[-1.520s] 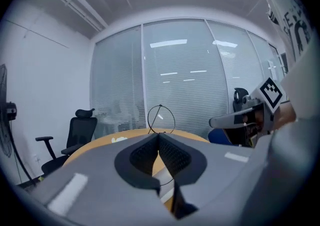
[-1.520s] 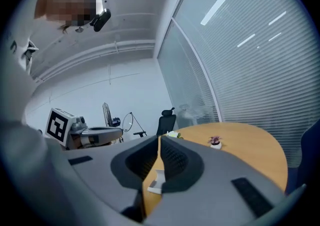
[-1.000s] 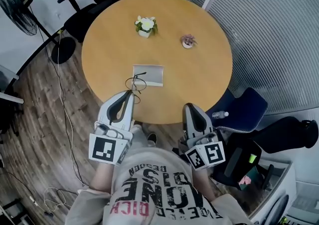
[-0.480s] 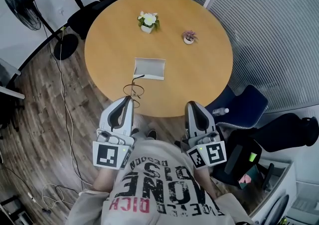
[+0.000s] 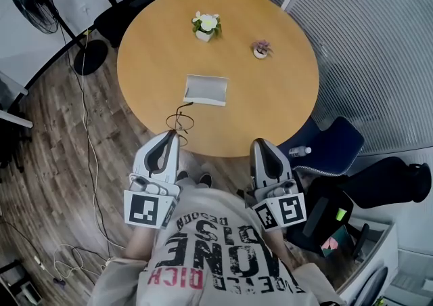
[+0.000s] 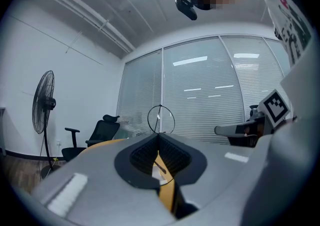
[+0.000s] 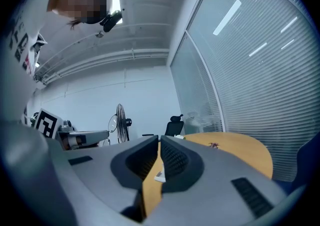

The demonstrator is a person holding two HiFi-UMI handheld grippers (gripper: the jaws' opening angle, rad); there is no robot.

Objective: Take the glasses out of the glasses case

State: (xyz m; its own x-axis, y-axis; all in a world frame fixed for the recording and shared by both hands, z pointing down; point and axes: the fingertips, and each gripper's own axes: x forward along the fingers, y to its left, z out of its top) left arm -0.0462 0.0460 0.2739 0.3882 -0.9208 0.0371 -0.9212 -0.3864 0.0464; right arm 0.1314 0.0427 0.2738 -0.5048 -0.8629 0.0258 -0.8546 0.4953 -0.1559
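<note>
Glasses [image 5: 179, 122] are pinched in the tips of the left gripper [image 5: 174, 135], whose jaws are pressed onto the thin wire frame. In the left gripper view one round lens rim [image 6: 159, 120] stands upright just beyond the closed tips. The frame is held over the near edge of the table [image 5: 270, 115], outside the case [image 5: 206, 89]. One temple points away from the gripper toward the case's near left corner; contact there cannot be determined. The case lies flat near the table's middle, its long axis running across the head view, slightly tilted. Its contents cannot be made out. The right gripper [image 5: 260, 143] is held level beside the left, jaws pressed together on nothing. Counted: one pair of glasses, one case, two potted plants [image 5: 206, 25] [image 5: 261, 48].
</note>
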